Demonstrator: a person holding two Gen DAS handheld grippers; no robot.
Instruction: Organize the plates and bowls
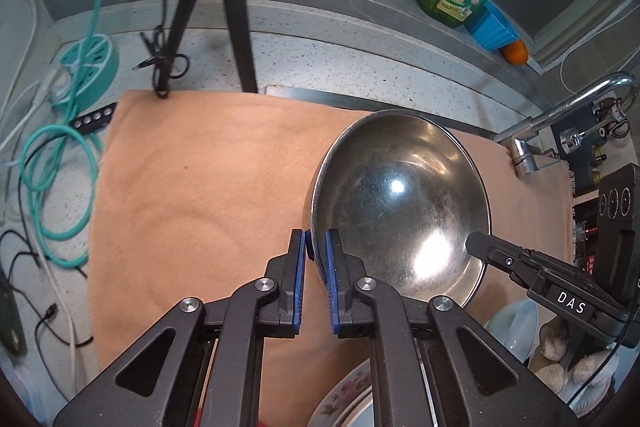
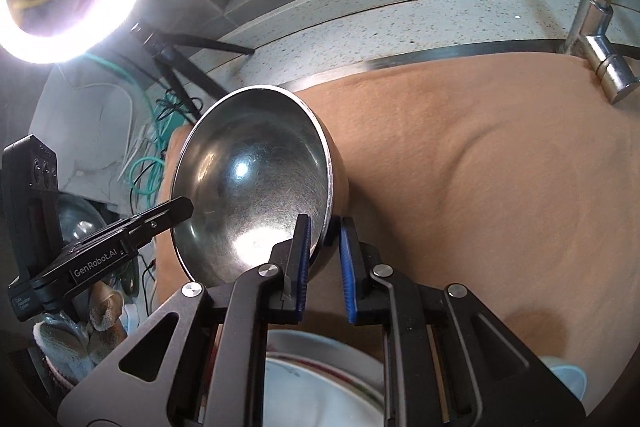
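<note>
Steel bowl [image 1: 400,203]: round, shiny, scuffed inside, tilting above the peach cloth [image 1: 200,195] spread over the counter, near the faucet [image 1: 560,119]. Left gripper [image 1: 316,247] is pinching the bowl's rim, jaws nearly closed on the thin wall. Right gripper [image 2: 324,231] is clamping the opposite rim likewise. Floral plates [image 1: 344,399] are sitting below, near the camera.

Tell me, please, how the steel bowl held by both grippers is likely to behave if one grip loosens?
The steel bowl looks polished, so its thin rim would probably slip between the pads. Held by the left gripper and right gripper at opposite edges, it would likely swing down. Its rounded underside would probably rock or roll on the cloth.
</note>
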